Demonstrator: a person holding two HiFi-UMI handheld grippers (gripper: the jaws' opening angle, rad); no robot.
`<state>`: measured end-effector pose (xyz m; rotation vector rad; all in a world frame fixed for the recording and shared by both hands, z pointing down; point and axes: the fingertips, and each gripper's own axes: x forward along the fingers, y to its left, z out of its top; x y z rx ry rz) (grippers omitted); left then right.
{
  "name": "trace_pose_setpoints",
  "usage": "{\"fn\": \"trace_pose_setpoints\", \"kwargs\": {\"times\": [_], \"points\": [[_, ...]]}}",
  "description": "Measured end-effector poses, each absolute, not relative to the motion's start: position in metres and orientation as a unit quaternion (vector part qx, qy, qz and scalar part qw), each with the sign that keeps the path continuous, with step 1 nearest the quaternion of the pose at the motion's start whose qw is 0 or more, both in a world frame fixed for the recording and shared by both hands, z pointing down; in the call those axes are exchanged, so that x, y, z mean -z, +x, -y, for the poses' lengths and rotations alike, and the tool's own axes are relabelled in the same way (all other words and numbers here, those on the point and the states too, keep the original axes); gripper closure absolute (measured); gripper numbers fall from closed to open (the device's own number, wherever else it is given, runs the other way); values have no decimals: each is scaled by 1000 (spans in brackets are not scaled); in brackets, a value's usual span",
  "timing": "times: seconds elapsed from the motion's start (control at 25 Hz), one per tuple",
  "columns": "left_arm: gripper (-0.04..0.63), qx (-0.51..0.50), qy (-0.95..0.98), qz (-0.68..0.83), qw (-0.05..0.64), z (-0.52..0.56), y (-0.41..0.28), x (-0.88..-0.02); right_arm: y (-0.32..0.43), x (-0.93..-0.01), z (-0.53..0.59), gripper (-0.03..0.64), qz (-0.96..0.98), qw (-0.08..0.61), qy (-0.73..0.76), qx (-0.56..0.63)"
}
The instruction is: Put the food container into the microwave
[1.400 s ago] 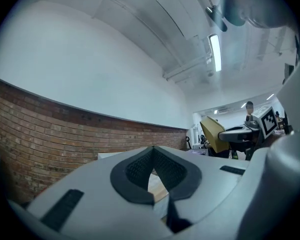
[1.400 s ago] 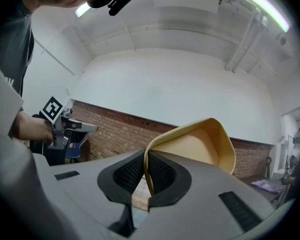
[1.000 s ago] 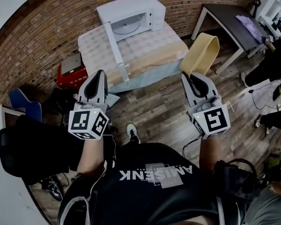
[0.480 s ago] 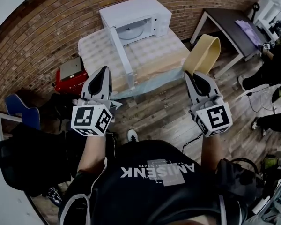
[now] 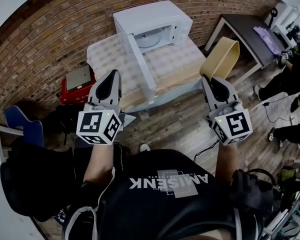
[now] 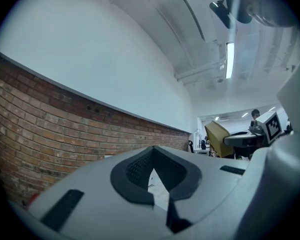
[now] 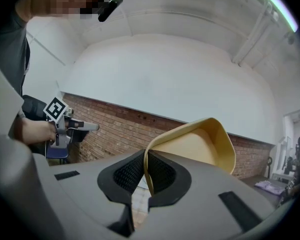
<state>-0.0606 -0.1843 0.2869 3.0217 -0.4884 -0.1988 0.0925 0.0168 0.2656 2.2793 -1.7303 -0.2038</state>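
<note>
As right gripper view shows, claw (image 7: 146, 176) pinches container (image 7: 197, 146).

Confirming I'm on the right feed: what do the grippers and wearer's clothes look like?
Left gripper and right gripper: pale grey tapered bodies, black textured pads, white cubes with black square markers. Wearer's top: black, pale lettering.

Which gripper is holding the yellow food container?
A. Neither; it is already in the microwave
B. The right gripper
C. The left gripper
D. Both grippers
B: the right gripper has its jaws closed on the rim of the yellow food container, while the left gripper has its jaws together with nothing between them.
</note>
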Motion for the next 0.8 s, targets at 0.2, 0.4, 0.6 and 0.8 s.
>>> {"fn": "trace_pose_setpoints", "kwargs": {"times": [0.2, 0.4, 0.6, 0.8], "points": [[584, 80, 986, 142, 43, 204, -67, -289, 87, -266, 6, 571, 587, 145, 792, 77], [584, 85, 986, 137, 48, 216, -67, -291, 85, -267, 23, 571, 590, 154, 788, 77], [584, 79, 986, 140, 47, 221, -58, -295, 89, -266, 40, 571, 603, 153, 778, 83], [584, 77, 984, 156, 46, 231, -48, -295, 111, -268, 63, 571, 616, 145, 769, 87]]}}
